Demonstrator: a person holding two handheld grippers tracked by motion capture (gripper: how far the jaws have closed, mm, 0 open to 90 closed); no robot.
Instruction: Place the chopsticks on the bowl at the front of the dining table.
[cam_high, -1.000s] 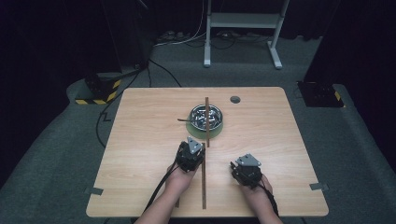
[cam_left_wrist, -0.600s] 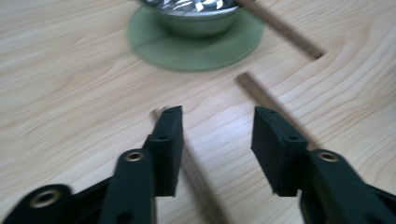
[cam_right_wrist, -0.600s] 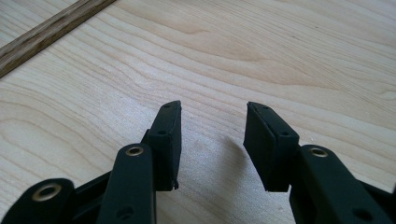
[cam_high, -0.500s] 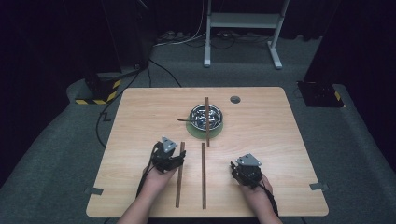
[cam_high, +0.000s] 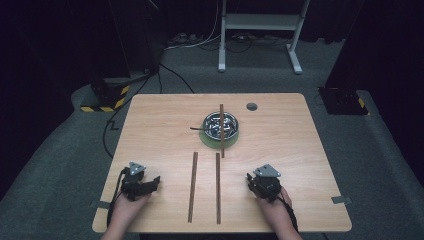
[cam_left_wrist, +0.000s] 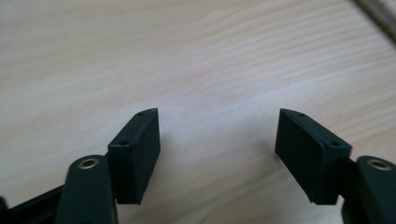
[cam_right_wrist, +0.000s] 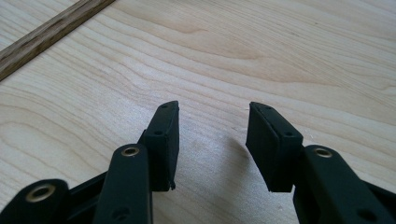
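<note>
Up at 12 o'clock on the wooden table (cam_high: 150, 125) sits a metal bowl (cam_high: 221, 125) on a green mat (cam_high: 207, 142), with 1 dark stick (cam_high: 221, 131) laid across its rim and a smaller utensil (cam_high: 197, 128) poking out toward 9 o'clock; a small round hole (cam_high: 251, 106) marks the tabletop just past it toward 1 o'clock. Nothing lies between the tools and the 2 sticks on the near half of the table. The left stick (cam_high: 192, 186) and the right stick (cam_high: 218, 187) lie flat, side by side but apart, each with its long axis running 12 to 6, near ends close to the table's front edge. Both are slim, straight, dark brown wooden strips of about equal length. The left gripper (cam_high: 156, 181) sits at 9 o'clock from the left stick, well clear of it, its jaws have just been opening and now stand spread over bare wood, nothing between them in the left gripper view. The right gripper (cam_high: 248, 179) rests at 3 o'clock from the right stick, jaws parted and empty, with a strip of stick (cam_right_wrist: 46, 35) showing at 10 o'clock in the right gripper view.
</note>
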